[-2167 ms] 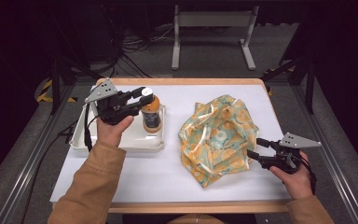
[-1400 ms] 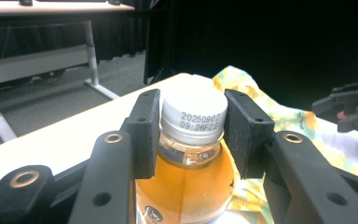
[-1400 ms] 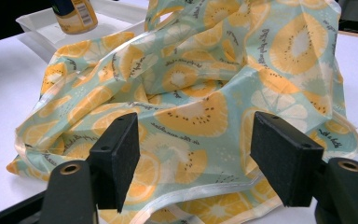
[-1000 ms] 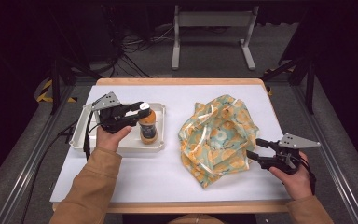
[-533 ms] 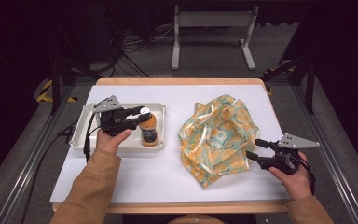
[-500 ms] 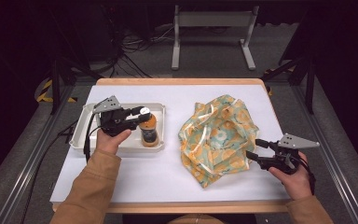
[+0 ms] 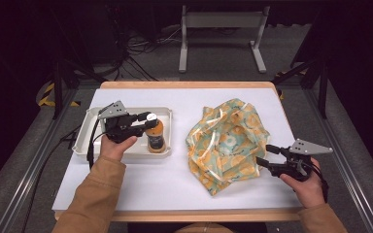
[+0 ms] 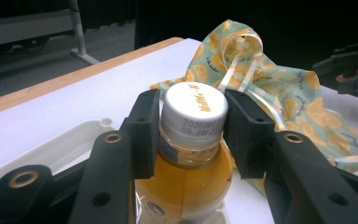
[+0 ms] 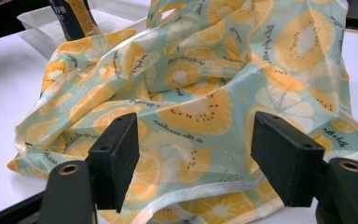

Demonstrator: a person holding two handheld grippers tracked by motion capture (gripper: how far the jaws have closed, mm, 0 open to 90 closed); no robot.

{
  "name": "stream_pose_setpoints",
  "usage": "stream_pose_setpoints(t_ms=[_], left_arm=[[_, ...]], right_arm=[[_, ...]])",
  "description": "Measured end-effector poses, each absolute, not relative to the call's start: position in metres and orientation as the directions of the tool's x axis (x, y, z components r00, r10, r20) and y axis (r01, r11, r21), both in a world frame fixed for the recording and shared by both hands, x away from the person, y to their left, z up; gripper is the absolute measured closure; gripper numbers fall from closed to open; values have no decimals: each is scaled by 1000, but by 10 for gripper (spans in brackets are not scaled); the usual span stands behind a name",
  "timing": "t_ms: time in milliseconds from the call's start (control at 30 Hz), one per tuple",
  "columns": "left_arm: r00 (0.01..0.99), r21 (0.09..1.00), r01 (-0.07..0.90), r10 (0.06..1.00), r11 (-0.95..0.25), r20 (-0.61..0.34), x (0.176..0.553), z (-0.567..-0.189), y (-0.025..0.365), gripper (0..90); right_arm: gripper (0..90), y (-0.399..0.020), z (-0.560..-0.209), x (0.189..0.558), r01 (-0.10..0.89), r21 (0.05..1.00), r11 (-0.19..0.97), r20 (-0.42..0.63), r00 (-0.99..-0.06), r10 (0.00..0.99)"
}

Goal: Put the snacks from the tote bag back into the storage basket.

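Gripping the bottle [image 8: 191, 154] at its neck, just under the white cap [image 8: 195, 106], the left tongs [image 7: 143, 124] are seen clenched on it, with the bottle standing upright in the white tray [image 7: 90, 133] at the left of the bench [image 7: 175, 179]. A slip is judged the main risk: the pads bear on a narrow, rounded neck, so the full bottle could swing or drop out if it were lifted quickly or the tongs tilted. A knock against the tray wall could also tip it.

The right tongs [image 7: 263, 154] are held released, their pads apart and just short of the near edge of the fruit-print bag [image 7: 228, 143], which lies crumpled at the middle right of the bench. Should the bottle be meant for the bag, trouble is expected there, since no open mouth is presented and the loose cloth could fold shut or be dragged.

The pad contact on the neck and the printed cap are given by the left gripper view, while the tray and the wide gap between bottle and bag are given by the high view. The empty space between the right pads is made plain by the right gripper view.
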State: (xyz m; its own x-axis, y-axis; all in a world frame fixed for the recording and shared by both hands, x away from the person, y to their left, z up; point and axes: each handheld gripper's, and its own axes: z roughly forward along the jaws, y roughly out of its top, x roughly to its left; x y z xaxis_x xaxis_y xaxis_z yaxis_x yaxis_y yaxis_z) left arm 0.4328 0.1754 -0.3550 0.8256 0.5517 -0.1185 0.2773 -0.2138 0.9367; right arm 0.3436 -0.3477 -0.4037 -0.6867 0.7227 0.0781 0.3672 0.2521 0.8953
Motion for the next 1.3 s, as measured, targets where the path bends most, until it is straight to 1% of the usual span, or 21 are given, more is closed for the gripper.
stream_pose_setpoints(t_ms=[200, 300, 367, 433, 533, 567, 633, 667, 867, 1000, 1167, 1300], left_arm=[[826, 937, 267, 554, -226, -102, 430, -355, 174, 580], [824, 935, 278, 556, -222, -113, 429, -355, 175, 579], [825, 935, 287, 550, -208, -131, 429, -354, 176, 558], [825, 939, 282, 549, -197, -133, 429, -353, 177, 508], [810, 936, 302, 567, -180, -152, 428, -350, 177, 341], [804, 939, 300, 575, -169, -153, 428, -349, 178, 341], [792, 941, 300, 591, -156, -155, 426, -347, 179, 278], [787, 942, 300, 597, -151, -155, 425, -346, 181, 266], [768, 952, 272, 628, -139, -128, 412, -333, 191, 222], [761, 959, 245, 641, -142, -99, 398, -325, 197, 221], [763, 958, 239, 641, -161, -83, 383, -321, 206, 221], [745, 950, 267, 660, -163, -96, 374, -324, 217, 226]], right_arm=[[326, -347, -404, 344, 368, 895, 252, 78, -686, 723], [325, -347, -404, 344, 369, 894, 254, 78, -687, 722], [324, -347, -404, 344, 370, 894, 253, 80, -687, 723], [324, -347, -404, 344, 370, 894, 253, 79, -687, 723], [324, -347, -404, 345, 369, 894, 254, 80, -689, 721], [324, -347, -404, 345, 369, 894, 254, 80, -689, 721], [324, -345, -403, 346, 365, 896, 253, 80, -692, 717], [324, -345, -403, 347, 364, 896, 254, 79, -693, 716], [322, -340, -402, 352, 355, 900, 255, 79, -706, 704], [319, -337, -401, 355, 349, 902, 253, 81, -714, 695], [311, -334, -401, 357, 348, 902, 254, 85, -721, 687], [306, -334, -401, 357, 350, 903, 249, 88, -718, 690]])
